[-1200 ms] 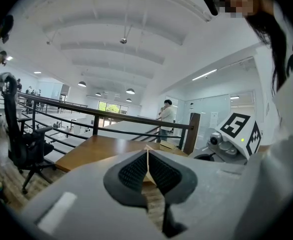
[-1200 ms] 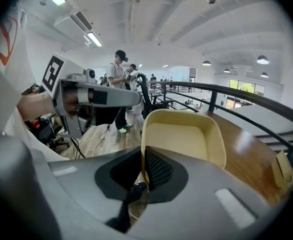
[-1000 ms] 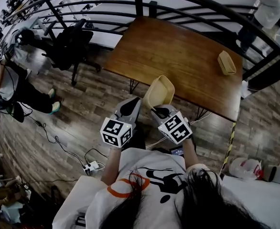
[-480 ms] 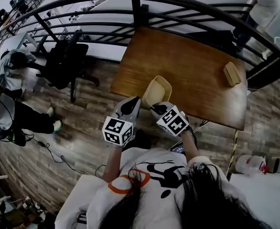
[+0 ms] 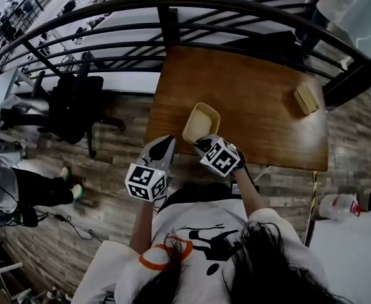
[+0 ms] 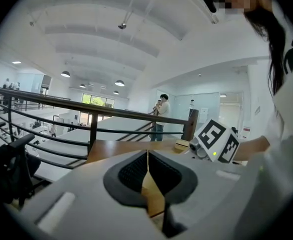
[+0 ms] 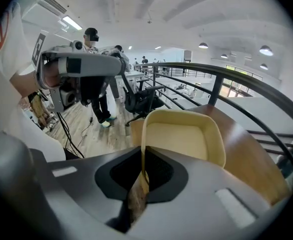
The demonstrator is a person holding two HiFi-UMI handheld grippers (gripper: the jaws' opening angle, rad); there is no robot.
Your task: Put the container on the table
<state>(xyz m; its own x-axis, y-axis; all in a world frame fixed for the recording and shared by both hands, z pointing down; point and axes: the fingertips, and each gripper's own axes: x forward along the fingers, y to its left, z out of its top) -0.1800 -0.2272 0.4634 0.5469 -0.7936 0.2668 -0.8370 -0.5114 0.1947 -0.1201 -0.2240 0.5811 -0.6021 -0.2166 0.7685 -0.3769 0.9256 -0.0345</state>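
The right gripper (image 5: 201,145) grips the container (image 5: 201,122) by its near rim, holding it over the table's (image 5: 255,100) near edge, likely to set it down flat. The left gripper (image 5: 163,145) is clenched on nothing and hangs aside, out of the way

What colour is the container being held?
Pale yellow; the container shows best in the right gripper view.

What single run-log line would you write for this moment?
right tool: shut on container rim | left tool: shut, empty | container: over table near edge, contact unclear
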